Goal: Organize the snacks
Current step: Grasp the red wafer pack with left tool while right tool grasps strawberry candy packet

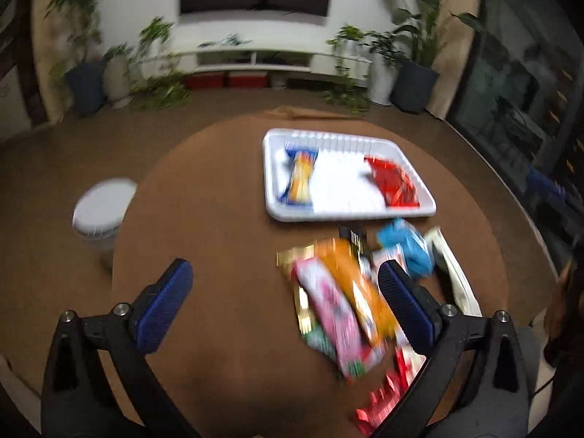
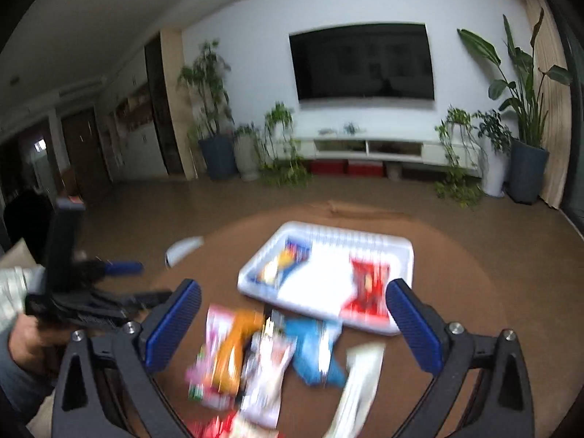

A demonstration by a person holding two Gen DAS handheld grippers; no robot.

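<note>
A white tray (image 1: 419, 208) sits on the round brown table (image 1: 226, 226), holding a blue-and-yellow snack pack (image 1: 301, 177) at its left and a red pack (image 1: 392, 182) at its right. A pile of loose snacks lies in front of it: a pink pack (image 1: 332, 310), an orange pack (image 1: 359, 284), a blue pack (image 1: 405, 246) and a white pack (image 1: 454, 277). My left gripper (image 1: 284, 292) is open and empty above the table, left of the pile. My right gripper (image 2: 294, 321) is open and empty above the pile, with the tray (image 2: 403, 252) just beyond. The left gripper (image 2: 120, 268) shows at the far left of the right wrist view.
A white lidded bucket (image 1: 100, 215) stands on the floor past the table's left edge. Potted plants (image 2: 215, 138), a low white TV bench (image 2: 383, 148) and a wall TV (image 2: 365, 62) line the far wall. Dark glass doors (image 1: 518, 84) are at the right.
</note>
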